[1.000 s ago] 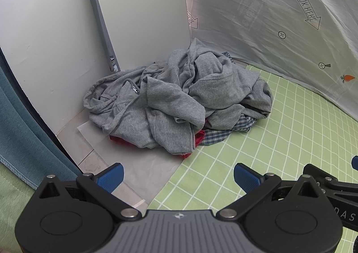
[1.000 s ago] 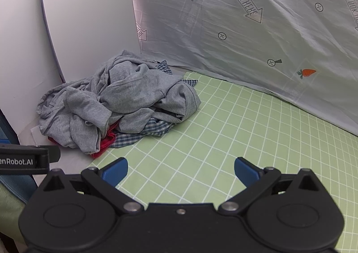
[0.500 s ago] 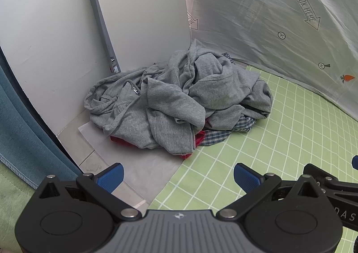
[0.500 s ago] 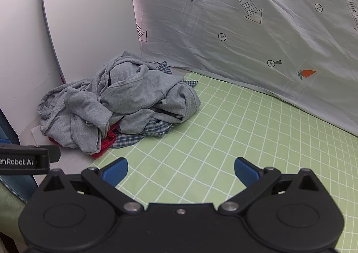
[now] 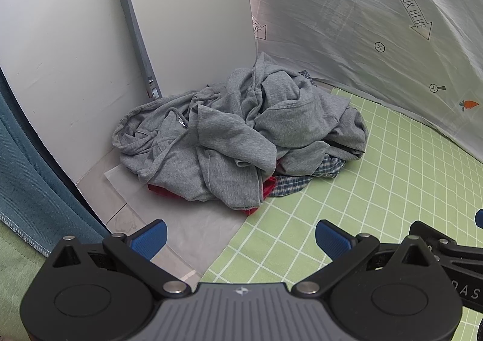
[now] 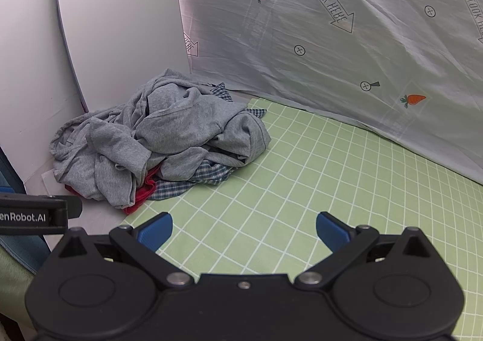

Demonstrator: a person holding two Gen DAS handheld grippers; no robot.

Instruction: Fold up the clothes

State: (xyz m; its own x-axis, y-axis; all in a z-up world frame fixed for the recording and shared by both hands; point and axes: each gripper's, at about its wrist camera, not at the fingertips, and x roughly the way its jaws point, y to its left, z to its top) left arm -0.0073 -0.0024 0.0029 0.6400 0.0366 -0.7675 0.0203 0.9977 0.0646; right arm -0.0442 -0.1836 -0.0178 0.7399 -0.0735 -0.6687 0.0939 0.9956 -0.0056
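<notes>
Blue-padded fingers point(image 5: 149, 239) of the left gripper point(image 5: 240, 237) stand spread wide with nothing between them, as do those of the right gripper point(image 6: 244, 231); neither has shifted noticeably from a second ago, and the scene beyond is likewise unchanged. Both grippers hover low over the near edge of the surface, apart from the clothing. One green checked mat point(image 6: 317, 184) covers the surface on the right; one pale translucent sheet point(image 5: 193, 220) lies at its left edge. One pile of clothes point(image 5: 238, 132) sits in the far left corner, partly on the mat and partly on the sheet. Three kinds of fabric can be counted in it: grey hooded sweatshirt material point(image 6: 169, 129) with a drawstring on top, a blue checked garment point(image 6: 193, 179) beneath, and a red garment point(image 6: 145, 188) at the bottom; whether the grey is one piece or more cannot be told. Behind stand two white panels point(image 5: 187, 15) and one grey printed cloth point(image 6: 332, 39) showing carrots and arrows. One teal curtain point(image 5: 27, 172) hangs at far left.
</notes>
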